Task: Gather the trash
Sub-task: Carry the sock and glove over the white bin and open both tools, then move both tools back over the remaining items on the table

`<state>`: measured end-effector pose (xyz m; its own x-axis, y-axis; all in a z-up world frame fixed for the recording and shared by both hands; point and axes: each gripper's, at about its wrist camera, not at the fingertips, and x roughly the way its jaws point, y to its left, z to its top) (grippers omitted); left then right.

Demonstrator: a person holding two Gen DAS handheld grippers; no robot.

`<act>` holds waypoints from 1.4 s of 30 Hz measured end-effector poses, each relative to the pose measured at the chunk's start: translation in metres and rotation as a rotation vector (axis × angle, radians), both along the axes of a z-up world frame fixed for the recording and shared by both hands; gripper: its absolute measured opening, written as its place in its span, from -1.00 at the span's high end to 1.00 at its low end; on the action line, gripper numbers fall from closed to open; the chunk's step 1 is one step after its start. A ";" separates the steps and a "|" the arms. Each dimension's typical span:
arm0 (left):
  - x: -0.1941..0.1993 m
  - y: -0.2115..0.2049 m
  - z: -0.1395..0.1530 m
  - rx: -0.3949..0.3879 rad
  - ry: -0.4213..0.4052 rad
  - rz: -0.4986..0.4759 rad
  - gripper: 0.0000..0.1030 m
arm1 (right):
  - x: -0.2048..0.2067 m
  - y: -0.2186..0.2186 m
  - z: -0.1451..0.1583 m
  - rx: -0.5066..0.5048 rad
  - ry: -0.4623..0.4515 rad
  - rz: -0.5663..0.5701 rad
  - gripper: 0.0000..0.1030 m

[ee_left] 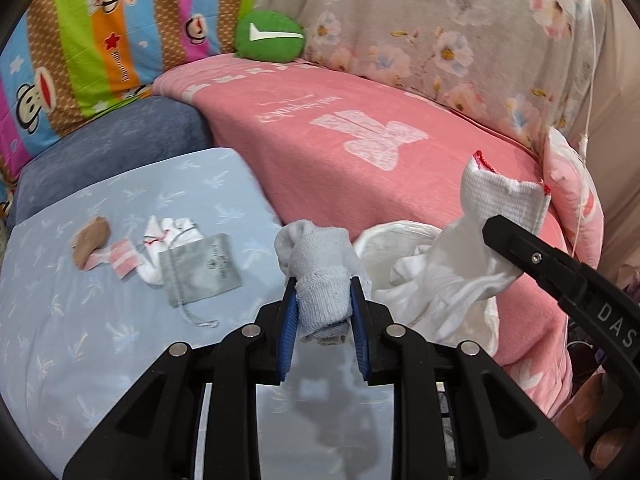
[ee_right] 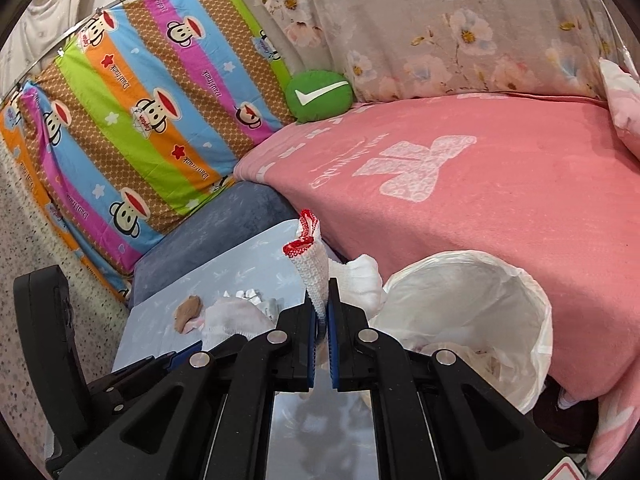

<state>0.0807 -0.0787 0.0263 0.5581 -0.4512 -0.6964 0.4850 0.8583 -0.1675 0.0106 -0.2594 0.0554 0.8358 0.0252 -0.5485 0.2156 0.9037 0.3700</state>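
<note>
The left gripper (ee_left: 323,304) is clamped on a balled grey sock (ee_left: 320,272); the right gripper (ee_right: 320,312) pinches a white sock (ee_right: 312,276) by its red-trimmed cuff. Both hang near the bag (ee_right: 520,280), whose open mouth sits at the pink blanket's (ee_right: 500,208) front edge. Judged step: carrying to the drop. Next, each should move over the mouth and release. More litter, a brown scrap (ee_left: 91,242) and a grey pouch (ee_left: 204,270), lies on the blue sheet (ee_left: 60,340), well apart from the bag, with free room between.
</note>
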 end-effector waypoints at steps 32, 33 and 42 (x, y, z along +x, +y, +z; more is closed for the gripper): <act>-0.013 -0.077 -0.004 0.081 -0.007 -0.097 -0.27 | -0.026 -0.068 -0.014 0.031 0.005 -0.128 0.56; -0.013 -0.076 -0.004 0.082 -0.008 -0.094 -0.27 | -0.026 -0.067 -0.014 0.029 0.003 -0.127 0.52; -0.013 -0.066 -0.005 0.086 -0.019 -0.068 -0.27 | -0.023 -0.057 -0.014 0.014 0.007 -0.099 0.41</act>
<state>0.0680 -0.1447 0.0213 0.5418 -0.4273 -0.7238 0.5451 0.8341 -0.0844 -0.0120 -0.3168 0.0415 0.8309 -0.0494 -0.5543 0.3057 0.8728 0.3806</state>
